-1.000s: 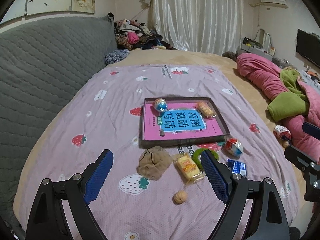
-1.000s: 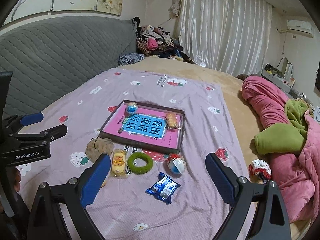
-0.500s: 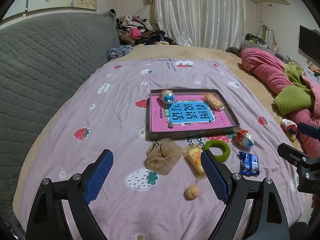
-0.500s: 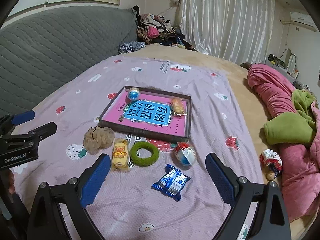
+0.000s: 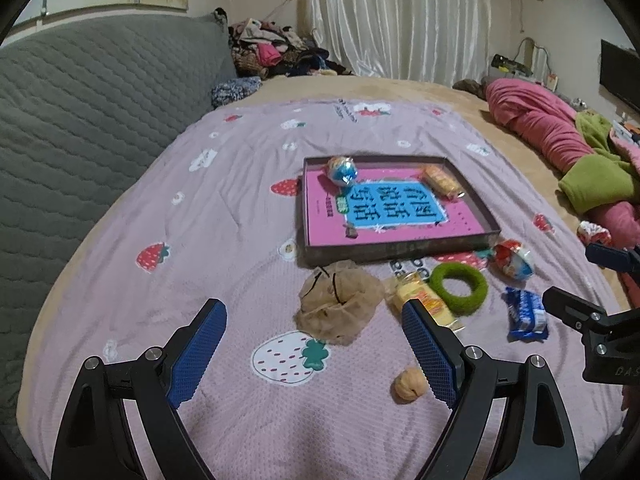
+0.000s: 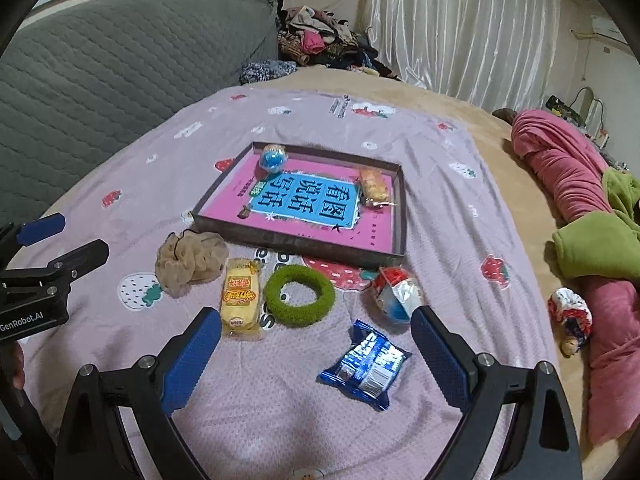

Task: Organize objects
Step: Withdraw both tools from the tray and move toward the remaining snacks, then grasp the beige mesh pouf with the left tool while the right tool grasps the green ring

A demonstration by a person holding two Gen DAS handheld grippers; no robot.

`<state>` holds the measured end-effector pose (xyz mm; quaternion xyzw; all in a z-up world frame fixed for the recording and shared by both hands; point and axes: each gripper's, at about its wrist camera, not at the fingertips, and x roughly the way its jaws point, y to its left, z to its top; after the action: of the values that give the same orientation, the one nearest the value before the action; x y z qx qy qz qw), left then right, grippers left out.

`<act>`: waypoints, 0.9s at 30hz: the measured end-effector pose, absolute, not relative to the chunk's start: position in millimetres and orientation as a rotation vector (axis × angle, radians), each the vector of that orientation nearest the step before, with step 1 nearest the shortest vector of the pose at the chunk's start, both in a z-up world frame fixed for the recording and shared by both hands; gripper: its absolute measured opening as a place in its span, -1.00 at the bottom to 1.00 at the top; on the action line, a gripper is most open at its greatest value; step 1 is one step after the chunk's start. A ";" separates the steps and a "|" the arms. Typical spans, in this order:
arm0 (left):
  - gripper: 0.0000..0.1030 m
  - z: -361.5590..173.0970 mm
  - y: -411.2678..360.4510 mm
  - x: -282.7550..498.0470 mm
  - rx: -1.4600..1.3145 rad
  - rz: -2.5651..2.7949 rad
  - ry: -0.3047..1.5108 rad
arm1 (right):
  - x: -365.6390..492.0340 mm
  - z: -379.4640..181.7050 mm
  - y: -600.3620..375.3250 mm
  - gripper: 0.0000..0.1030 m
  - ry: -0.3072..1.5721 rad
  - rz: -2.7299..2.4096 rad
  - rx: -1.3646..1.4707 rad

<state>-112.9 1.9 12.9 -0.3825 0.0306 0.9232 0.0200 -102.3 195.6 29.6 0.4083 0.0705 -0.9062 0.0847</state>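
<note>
Here, a shallow dark tray (image 6: 400, 216) holding a pink-and-blue book (image 6: 304, 204) is lying on the strawberry bedspread (image 6: 440, 168). Before it are sitting a beige scrunchie (image 6: 188, 260), green ring (image 6: 300, 294), yellow cake packet (image 6: 239, 298) and blue wrapper (image 6: 366, 364). Both tools, left (image 5: 314, 350) and right (image 6: 316, 354), are gaping wide, holding nothing.

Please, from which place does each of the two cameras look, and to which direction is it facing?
Left wrist view: sits on the left gripper, looks down over the beige mesh scrunchie toward the shallow dark tray; own open blue-padded fingers show, right gripper at the edge.
Right wrist view: sits on the right gripper, above the blue snack packet; own open fingers show, the left gripper at the edge.
Shared: tray, green fuzzy ring, yellow wrapped cake.
</note>
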 end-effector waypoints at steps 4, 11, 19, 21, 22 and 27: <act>0.75 -4.1 -2.4 -122.1 -1.215 2.850 0.082 | -115.6 16.7 192.0 0.87 0.190 -2.685 1.238; 0.75 -24.3 -6.9 -137.6 -1.241 2.843 0.088 | -138.6 -4.8 188.2 0.86 0.206 -2.671 1.314; 0.75 -36.3 -11.0 -157.3 -1.253 2.840 0.077 | -163.0 -31.2 182.8 0.86 0.222 -2.664 1.395; 0.75 -41.7 -10.6 -164.5 -1.271 2.836 0.080 | -168.1 -35.2 182.7 0.86 0.220 -2.671 1.411; 0.75 -44.4 -9.9 -167.2 -1.274 2.834 0.083 | -171.0 -37.1 182.4 0.86 0.218 -2.675 1.420; 0.75 -58.3 -7.4 -178.0 -1.302 2.824 0.093 | -188.1 -45.5 182.6 0.86 0.212 -2.683 1.469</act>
<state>-178.0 -7.4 -58.3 -0.4184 0.0299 0.9076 0.0154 -188.1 182.6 -45.5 0.4787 0.0689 -0.8744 0.0375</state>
